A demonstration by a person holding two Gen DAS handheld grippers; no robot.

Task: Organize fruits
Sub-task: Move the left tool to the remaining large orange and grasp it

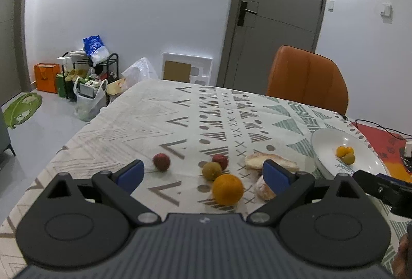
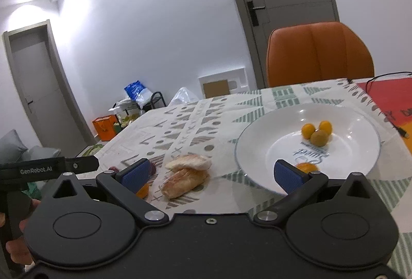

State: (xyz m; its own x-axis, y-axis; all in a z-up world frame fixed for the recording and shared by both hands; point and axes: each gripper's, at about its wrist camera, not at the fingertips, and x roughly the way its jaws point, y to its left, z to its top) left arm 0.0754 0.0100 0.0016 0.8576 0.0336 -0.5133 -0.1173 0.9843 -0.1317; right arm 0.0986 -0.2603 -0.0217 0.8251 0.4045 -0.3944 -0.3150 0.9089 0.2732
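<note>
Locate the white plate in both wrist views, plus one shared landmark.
Left wrist: white plate at right edge, past the bread.
Right wrist: white plate centre-right, small fruits inside.
Shared landmark: orange chair behind the table.

Home dining room, clothed table (image 1: 144,109), orange chair (image 1: 306,78), floor clutter (image 1: 85,75)
</note>
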